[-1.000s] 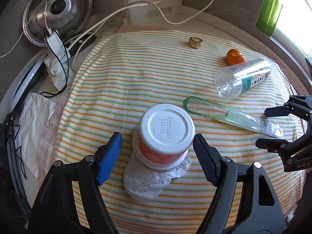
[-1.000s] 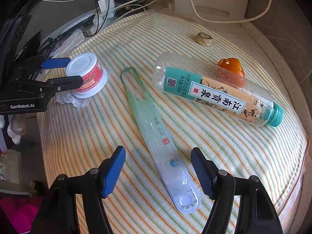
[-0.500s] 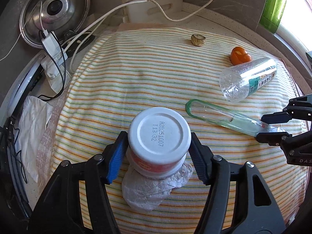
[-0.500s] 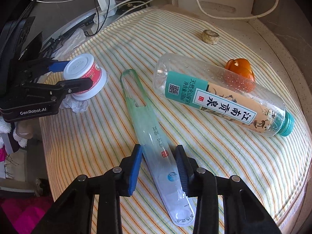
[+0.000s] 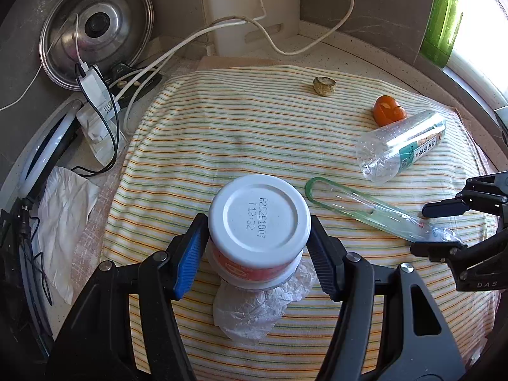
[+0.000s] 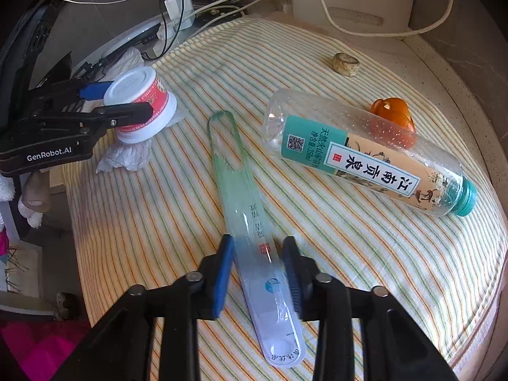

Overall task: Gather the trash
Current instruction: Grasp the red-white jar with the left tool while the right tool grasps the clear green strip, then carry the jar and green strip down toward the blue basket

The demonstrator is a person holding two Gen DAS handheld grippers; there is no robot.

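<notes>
**Ana:** Both claws are busy. Left gripper (image 5: 258, 247) has closed onto the upturned yogurt cup (image 5: 258, 222), pads pressed against its sides, with the crumpled foil lid (image 5: 254, 308) trailing underneath on the striped cloth (image 5: 222, 133).

**Ben:** And the right gripper (image 6: 258, 273)?

**Ana:** Its jaws have just been opening a little; the clear plastic blister pack (image 6: 247, 209) lies between them, but I see a sliver of gap at each pad, so I'd call it straddled, not gripped.

**Ben:** So this is the pickup step?

**Ana:** I judge so. Next, the right needs to squeeze again on that slippery strip, then both lift straight up. No bin shows in either view.

**Ben:** What's left?

**Ana:** The water bottle (image 6: 365, 152) lying on its side, orange peel (image 6: 393, 114) touching it, and a small brownish lump (image 6: 346, 62) farther back.
</notes>
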